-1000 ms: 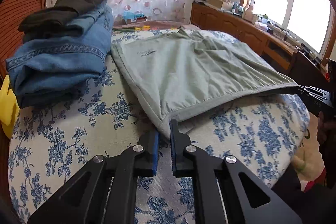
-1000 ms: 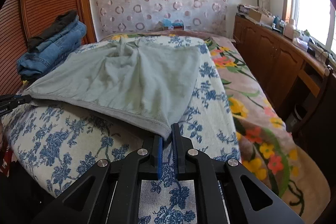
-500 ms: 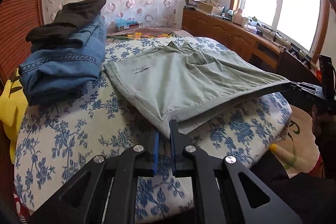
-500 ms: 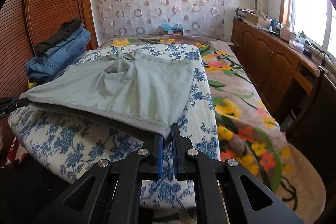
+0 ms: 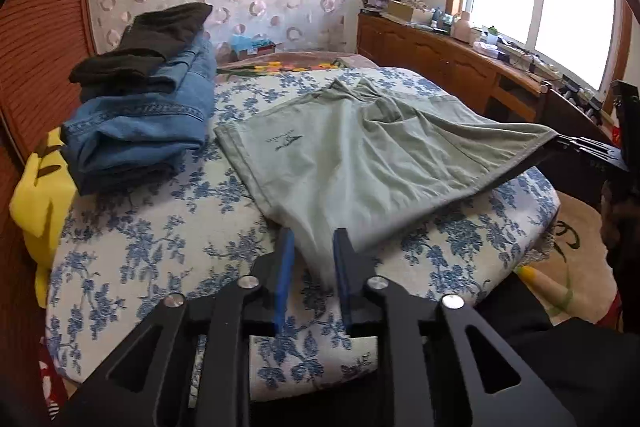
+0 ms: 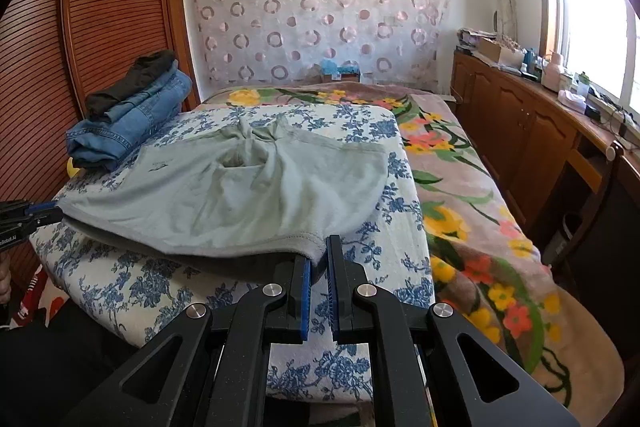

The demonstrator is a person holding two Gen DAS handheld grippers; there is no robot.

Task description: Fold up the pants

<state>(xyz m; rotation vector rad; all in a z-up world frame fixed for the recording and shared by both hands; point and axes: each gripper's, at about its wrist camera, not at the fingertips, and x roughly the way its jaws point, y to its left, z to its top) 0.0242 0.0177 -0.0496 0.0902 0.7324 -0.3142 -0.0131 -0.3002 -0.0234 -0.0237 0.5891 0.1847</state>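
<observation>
I've got the pants (image 5: 360, 167) spread on the bed (image 5: 160, 247), waistband stretched crosswise between both hands — my right gripper (image 6: 318, 267) pinching its corner, my left gripper (image 5: 314, 259) just easing apart, the cloth between its jaws seemingly unpinched — legs pointing away.

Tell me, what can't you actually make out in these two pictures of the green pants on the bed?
- Left wrist view: the print on the green pants is too small to read.
- Right wrist view: the corner pinched by the right gripper is hidden by its fingers.
- Both views: the underside of the pants is hidden by the pants' own top layer.
- Left wrist view: the yellow thing is partly covered by the jeans.
- The left gripper has just been opening; fabric lies between its fingers.
</observation>
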